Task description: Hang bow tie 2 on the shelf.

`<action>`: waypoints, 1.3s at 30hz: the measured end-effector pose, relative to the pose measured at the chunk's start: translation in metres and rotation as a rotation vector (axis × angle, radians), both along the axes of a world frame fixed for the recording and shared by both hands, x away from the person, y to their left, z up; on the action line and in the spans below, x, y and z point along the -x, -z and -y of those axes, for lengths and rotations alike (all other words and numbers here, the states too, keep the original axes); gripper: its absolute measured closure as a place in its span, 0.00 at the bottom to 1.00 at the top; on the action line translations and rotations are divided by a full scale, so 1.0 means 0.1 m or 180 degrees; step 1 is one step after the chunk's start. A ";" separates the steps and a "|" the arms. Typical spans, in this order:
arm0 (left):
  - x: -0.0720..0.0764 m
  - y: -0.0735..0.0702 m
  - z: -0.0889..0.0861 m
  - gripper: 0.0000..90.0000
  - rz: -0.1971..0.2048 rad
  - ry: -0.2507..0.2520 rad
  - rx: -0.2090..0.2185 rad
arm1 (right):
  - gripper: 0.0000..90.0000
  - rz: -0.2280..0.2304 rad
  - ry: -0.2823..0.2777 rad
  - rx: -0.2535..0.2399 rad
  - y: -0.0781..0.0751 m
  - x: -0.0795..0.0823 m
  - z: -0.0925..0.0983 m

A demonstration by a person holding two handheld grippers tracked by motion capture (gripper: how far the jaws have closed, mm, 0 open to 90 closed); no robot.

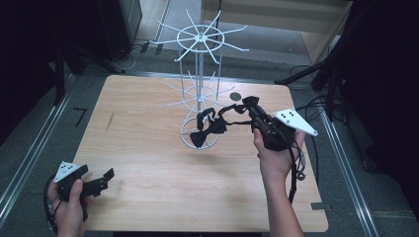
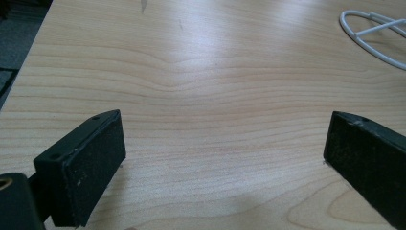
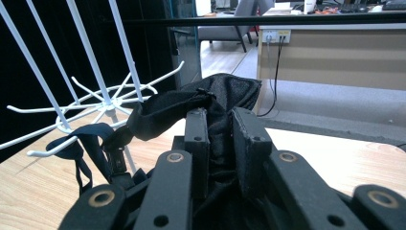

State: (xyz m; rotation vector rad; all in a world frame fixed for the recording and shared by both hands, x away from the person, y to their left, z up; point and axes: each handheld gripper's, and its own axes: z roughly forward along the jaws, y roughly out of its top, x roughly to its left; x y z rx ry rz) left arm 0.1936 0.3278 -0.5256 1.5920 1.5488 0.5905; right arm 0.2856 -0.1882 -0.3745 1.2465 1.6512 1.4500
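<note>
The black bow tie hangs in the air off the right gripper, which has its jaws pinched together on a fold of the black fabric; the rest of the tie, with its strap, trails away to that gripper's left and down toward the foot of the white wire rack. From the right gripper view part of the strap looks looped over or lying against one of the rack's lower prongs, but I cannot tell whether it is really hooked there or only draped. So I'd judge the job about midway: the tie is picked up and brought to the rack, and what is left is to settle it on a prong and let go. The prongs themselves are the nuisance, since they fan out just ahead of the right gripper on two tiers, and the loose strap could snag on the wrong one. The rack's ring base sits right under the dangling bow. The left gripper rests well away at the near corner of the worktop, jaws spread wide apart with nothing but bare wood between them. A small dark round mark or disc lies on the worktop just beyond the right gripper.
</note>
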 end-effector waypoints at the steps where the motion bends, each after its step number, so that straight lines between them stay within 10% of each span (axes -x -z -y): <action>1: 0.00 0.00 0.00 0.01 0.0000 -0.0001 0.0001 | 0.87 0.0000 -0.0006 0.0003 0.01 -0.01 0.00; 39: 0.00 0.00 -0.01 0.01 -0.0009 0.0003 0.0010 | 0.87 -0.0357 -0.0060 -0.0081 0.27 -0.47 -0.23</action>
